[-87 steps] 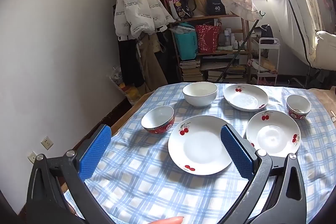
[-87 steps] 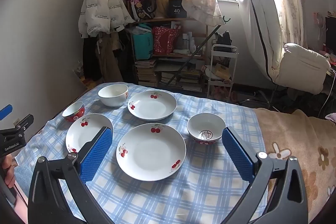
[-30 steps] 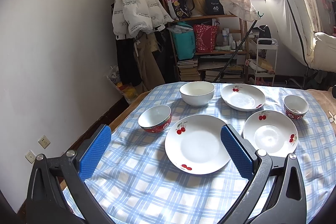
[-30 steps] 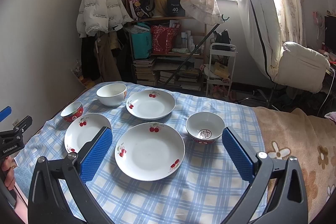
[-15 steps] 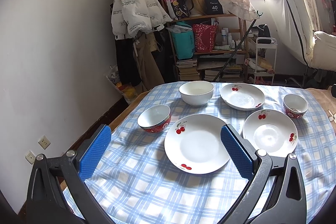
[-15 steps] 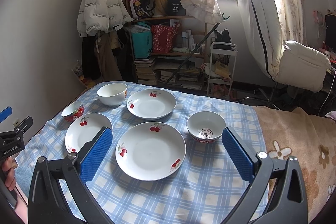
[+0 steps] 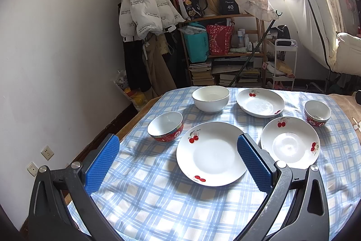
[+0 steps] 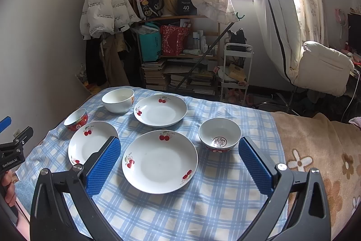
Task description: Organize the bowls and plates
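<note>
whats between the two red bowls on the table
In the right wrist view, two cherry plates: the near left plate beside the left red bowl, then the large front plate next to the right red bowl.

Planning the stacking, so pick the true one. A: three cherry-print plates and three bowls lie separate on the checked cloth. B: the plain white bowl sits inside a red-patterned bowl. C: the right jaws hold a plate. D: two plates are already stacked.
A: three white cherry-print plates and three bowls sit apart on the blue checked cloth.
</note>
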Demonstrator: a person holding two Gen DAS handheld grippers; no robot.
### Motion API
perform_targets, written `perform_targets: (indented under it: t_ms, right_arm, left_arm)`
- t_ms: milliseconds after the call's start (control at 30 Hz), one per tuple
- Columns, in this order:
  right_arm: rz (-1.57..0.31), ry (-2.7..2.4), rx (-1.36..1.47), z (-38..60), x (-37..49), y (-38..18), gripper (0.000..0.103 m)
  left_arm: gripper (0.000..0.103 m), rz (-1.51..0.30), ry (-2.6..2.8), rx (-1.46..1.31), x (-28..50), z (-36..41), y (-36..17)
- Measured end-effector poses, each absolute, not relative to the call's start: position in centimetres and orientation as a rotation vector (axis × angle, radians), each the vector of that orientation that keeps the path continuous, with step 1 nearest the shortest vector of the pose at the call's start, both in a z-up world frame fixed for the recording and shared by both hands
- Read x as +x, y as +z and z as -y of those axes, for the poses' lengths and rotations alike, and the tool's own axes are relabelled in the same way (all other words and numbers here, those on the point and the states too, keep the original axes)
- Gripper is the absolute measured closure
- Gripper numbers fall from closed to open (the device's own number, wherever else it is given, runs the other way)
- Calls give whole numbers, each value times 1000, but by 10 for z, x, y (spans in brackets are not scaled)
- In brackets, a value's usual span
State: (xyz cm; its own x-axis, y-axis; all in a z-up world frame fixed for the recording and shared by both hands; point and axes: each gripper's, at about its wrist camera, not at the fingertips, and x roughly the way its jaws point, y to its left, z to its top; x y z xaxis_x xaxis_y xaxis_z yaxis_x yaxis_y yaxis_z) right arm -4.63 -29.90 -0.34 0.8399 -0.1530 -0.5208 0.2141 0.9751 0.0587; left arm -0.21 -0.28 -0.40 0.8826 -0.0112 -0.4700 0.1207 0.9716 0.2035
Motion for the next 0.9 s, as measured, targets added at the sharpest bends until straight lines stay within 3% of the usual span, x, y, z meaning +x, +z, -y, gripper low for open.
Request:
perform_targets:
  t_ms: [900]
  right_arm:
    - [-575,-234,140,316,-29,-18,0]
  left_arm:
    - [1,-575,-127,212,38,24,0]
